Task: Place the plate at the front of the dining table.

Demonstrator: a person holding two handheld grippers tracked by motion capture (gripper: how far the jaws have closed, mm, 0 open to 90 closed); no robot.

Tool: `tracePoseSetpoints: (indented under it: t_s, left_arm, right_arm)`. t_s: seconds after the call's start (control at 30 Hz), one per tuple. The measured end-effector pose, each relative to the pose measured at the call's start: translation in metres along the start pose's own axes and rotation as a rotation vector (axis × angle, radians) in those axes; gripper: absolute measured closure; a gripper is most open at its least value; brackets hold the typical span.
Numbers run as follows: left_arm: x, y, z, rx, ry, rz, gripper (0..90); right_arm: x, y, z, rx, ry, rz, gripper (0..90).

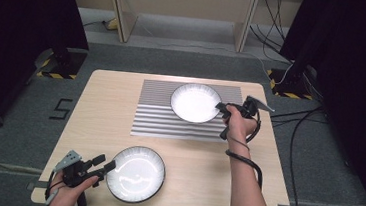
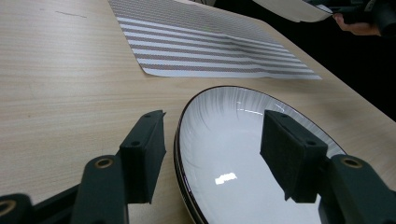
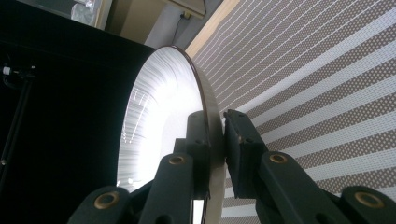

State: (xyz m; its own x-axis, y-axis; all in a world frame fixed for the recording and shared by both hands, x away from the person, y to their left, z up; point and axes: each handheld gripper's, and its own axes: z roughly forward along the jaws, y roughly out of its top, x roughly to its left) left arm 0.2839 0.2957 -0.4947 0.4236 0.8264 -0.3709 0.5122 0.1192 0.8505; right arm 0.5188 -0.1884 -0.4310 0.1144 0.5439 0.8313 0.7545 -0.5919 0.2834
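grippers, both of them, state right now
Left gripper: open, jaws astride the near white dark-rimmed plate rim.
Right gripper: shut on the far white plate rim.

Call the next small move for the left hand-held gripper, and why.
Probably close it. The left hand-held gripper is open, one jaw outside and one inside the dark rim of the near white round plate, which lies flat on the light wooden table. The right hand-held gripper already pinches the rim of the far white plate over the grey striped placemat.

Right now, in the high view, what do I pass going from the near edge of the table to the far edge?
Left hand-held gripper → near plate → striped placemat → far plate.
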Motion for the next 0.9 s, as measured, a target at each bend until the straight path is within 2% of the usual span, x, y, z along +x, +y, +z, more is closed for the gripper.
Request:
tracePoseSetpoints:
  t_s: [0.9]
  left_arm:
    - [0.0,0.0,0.001,0.003,-0.002,0.001,39.4]
  right_arm:
    - [-0.004,0.011,0.011,-0.006,-0.024,0.023,80.4]
